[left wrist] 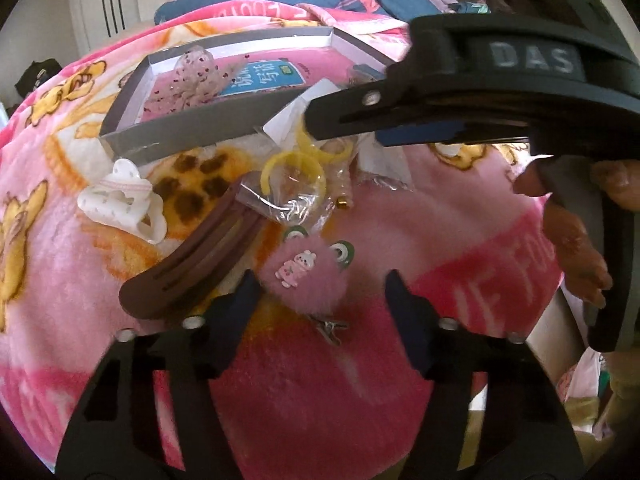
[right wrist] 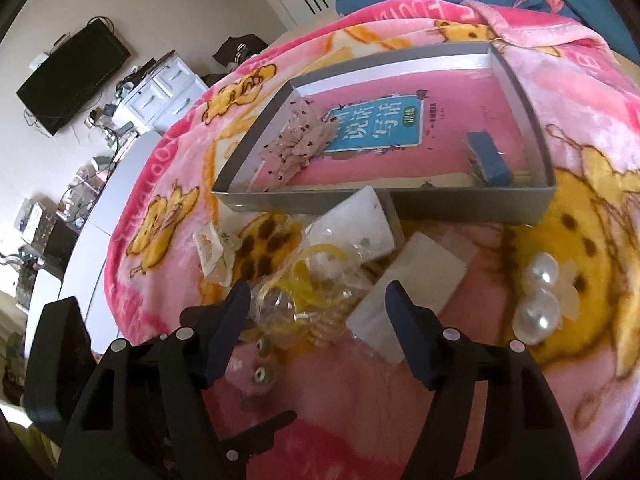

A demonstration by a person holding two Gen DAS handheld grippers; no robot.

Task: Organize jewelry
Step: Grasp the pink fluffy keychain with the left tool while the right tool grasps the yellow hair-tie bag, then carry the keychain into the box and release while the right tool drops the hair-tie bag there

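Nearest the left wrist camera, the left gripper (left wrist: 320, 304) is seen with jaws apart and empty, a fluffy pink clip (left wrist: 312, 276) lying between them on the blanket (left wrist: 440, 220). At ten o'clock from it a brown hair clip (left wrist: 192, 264) is laid, stiff and light, best taken across its middle. The right gripper (right wrist: 320, 320) is likewise held apart, empty, over a bag of yellow rings (right wrist: 300, 292); the crinkly plastic is judged slippery, so a pinch at its edge is advised. Pearl ornaments (right wrist: 538, 296) are found at three o'clock, and the tray (right wrist: 472, 202) at twelve.
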